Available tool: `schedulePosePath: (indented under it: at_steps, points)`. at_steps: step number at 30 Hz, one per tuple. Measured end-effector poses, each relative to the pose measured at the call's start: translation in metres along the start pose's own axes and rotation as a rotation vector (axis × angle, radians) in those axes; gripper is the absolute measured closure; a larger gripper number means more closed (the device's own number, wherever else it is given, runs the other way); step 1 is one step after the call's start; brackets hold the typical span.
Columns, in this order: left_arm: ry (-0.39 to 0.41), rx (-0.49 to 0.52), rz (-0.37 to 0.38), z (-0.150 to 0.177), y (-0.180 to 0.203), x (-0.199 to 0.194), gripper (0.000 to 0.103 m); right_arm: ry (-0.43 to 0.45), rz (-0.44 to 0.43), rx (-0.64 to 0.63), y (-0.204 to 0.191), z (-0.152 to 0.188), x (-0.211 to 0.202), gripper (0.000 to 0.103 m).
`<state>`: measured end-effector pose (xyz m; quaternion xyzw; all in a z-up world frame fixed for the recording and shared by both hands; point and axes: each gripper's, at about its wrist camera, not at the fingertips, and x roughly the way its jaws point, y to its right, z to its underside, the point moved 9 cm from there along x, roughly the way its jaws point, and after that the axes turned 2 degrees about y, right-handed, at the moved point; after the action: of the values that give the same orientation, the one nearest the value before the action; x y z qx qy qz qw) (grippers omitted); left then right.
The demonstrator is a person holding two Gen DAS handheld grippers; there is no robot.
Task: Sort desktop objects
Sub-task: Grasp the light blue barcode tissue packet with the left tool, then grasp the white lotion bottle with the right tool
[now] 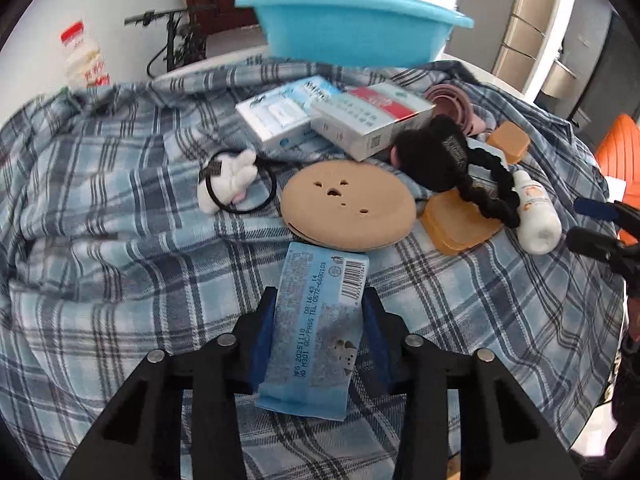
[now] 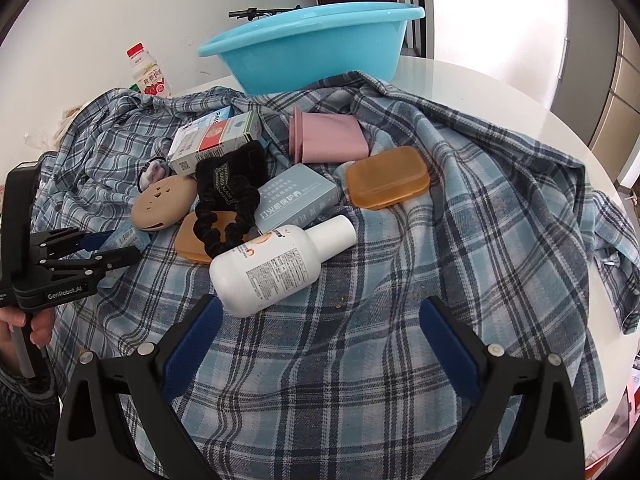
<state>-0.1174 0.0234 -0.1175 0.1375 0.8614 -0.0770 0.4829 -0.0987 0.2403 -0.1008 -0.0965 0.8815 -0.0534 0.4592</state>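
My left gripper (image 1: 318, 300) is shut on a light blue packet (image 1: 316, 320) with a barcode, held just above the plaid cloth (image 1: 120, 240). It also shows at the left of the right wrist view (image 2: 116, 248). My right gripper (image 2: 320, 312) is open and empty, just in front of a white bottle (image 2: 276, 264) lying on its side. Behind lie a round tan case (image 1: 346, 204), a black scrunchie (image 2: 228, 216), an orange case (image 2: 386, 178), a pink cup (image 2: 330, 140), boxes (image 1: 368, 120) and a white plush hair tie (image 1: 230, 180).
A blue basin (image 2: 312, 48) stands at the back of the round white table (image 2: 500, 92). A drink bottle (image 2: 146, 72) stands at the back left. An orange chair (image 1: 620, 148) is at the right. The cloth is rumpled at its edges.
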Motion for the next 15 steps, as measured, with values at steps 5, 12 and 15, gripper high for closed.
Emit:
schedulePosePath:
  at_steps: [5, 12, 15]
  points:
    - [0.016, 0.007, -0.009, 0.0, -0.001, -0.006, 0.061, 0.001, 0.002, 0.006, 0.003, 0.001, -0.001, 0.005]
    - [0.011, -0.017, 0.007, 0.003, -0.002, -0.011, 0.061, -0.013, -0.007, -0.006, -0.001, 0.005, 0.001, 0.005]
    - [0.021, -0.014, 0.009, 0.003, 0.0, -0.015, 0.061, -0.019, -0.017, -0.003, -0.003, 0.008, 0.003, 0.005]
